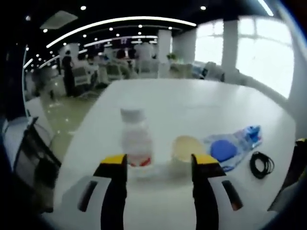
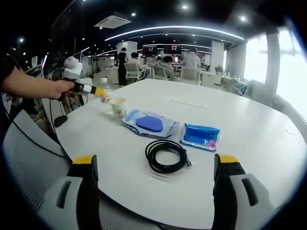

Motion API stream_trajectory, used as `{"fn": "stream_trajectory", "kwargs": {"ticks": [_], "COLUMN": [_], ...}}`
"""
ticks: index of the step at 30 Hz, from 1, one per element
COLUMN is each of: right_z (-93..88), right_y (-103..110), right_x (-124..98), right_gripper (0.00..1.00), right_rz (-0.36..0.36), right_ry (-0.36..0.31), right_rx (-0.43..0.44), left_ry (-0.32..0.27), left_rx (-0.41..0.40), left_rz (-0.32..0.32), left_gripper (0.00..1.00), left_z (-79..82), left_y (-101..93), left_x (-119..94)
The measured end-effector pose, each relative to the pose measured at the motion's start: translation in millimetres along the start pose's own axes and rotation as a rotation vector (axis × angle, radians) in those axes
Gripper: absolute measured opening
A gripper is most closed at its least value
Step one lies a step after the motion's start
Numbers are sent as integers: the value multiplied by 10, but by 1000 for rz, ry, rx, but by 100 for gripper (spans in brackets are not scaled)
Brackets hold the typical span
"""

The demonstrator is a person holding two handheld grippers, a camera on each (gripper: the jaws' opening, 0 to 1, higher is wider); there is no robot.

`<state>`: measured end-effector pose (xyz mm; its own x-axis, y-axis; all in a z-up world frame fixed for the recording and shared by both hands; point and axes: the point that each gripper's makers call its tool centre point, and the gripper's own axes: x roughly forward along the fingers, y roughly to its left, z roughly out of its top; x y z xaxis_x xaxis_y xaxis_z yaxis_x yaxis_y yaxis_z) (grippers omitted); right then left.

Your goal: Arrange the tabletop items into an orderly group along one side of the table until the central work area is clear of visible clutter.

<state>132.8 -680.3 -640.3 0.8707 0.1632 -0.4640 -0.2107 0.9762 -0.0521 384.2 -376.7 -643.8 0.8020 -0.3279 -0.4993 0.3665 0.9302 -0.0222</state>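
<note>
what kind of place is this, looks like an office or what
Probably an open-plan office: people seated at desks in the background, recessed ceiling lights with a ceiling air-conditioning vent, and a big white meeting table.

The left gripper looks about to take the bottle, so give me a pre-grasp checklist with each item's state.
1. Left gripper open: ok, jaws spread wide.
2. Clear plastic bottle with white cap upright: ok.
3. Bottle centred between the jaws: not ok, it sits near the left jaw.
4. Small pale paper cup out of the grasp path: not ok, it stands close beside the bottle, just inside the right jaw.
5. Right gripper free: ok, open and holding nothing, with the coiled black cable on the white table ahead of it.
6. Bottle contents or cap tightness: cannot tell, the left gripper view is blurred.
</note>
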Motion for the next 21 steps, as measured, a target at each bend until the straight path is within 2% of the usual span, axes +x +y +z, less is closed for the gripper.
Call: {"fn": "stream_trajectory", "kwargs": {"ticks": [4,12,21], "right_z": [-4,-12,-25], "right_y": [-5,-14,-29], "right_x": [-2,-3,-3], "right_gripper": [100,100,100], "right_rz": [-3,-8,-17], "right_ry": [2,8,17], "right_rx": [-4,-5,-11], "left_ry": [6,31,77], "left_rx": [-21,-30,-69], "left_rz": [22,43,42], "left_gripper": [53,52,49], "left_z": [35,77,83], "left_y": [153,276,292], "left_x": [94,270,478]}}
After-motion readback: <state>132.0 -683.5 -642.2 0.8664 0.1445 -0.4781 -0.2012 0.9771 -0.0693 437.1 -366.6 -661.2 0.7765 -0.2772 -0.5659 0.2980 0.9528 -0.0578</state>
